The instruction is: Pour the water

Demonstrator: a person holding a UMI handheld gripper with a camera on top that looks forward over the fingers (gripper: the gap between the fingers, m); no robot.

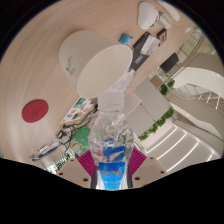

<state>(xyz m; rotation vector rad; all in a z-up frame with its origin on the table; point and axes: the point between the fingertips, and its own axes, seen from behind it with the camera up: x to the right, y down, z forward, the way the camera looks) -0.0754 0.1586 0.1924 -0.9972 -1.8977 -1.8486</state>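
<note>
A clear plastic water bottle [110, 148] with a blue label is clamped between my fingers, and both magenta pads [87, 161] press on its sides. My gripper [111, 165] is shut on it. The bottle's neck [112, 108] points forward and meets the near rim of a white round cup [105, 68] on the pale wooden table [40, 70]. The whole scene appears strongly tilted. I cannot make out the bottle's mouth or any water stream.
A second white vessel [76, 50] stands just behind the cup. A red round coaster [36, 110] lies on the table to the left. Small items [72, 125] sit near the table edge. Beyond are white furniture and green plants [160, 122].
</note>
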